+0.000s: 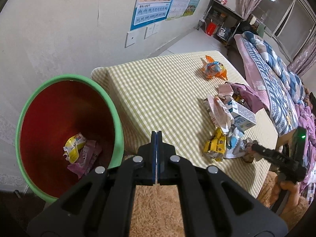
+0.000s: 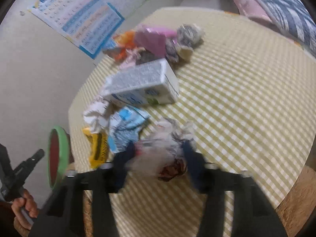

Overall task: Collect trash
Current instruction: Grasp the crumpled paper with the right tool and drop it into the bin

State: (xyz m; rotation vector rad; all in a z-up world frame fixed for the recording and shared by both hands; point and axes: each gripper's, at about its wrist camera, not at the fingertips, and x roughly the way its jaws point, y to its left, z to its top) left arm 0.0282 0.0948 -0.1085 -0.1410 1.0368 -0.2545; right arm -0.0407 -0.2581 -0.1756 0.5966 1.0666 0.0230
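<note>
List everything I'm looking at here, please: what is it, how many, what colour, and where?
Bin: one, green outside, red inside, beside the table.
Wrappers in bin: two, yellow and purple, at its bottom.
Table: one, yellow-and-white check cloth.
Carton: one, white and blue, lying mid-table.
Orange wrapper: one, far end of table.
Yellow wrapper: one, near edge of the pile.
Crumpled wrapper: one, whitish, between the right gripper's fingers.
Wall posters: several, mostly blue.
Left gripper: shut, empty.
Right gripper: around the crumpled wrapper.
</note>
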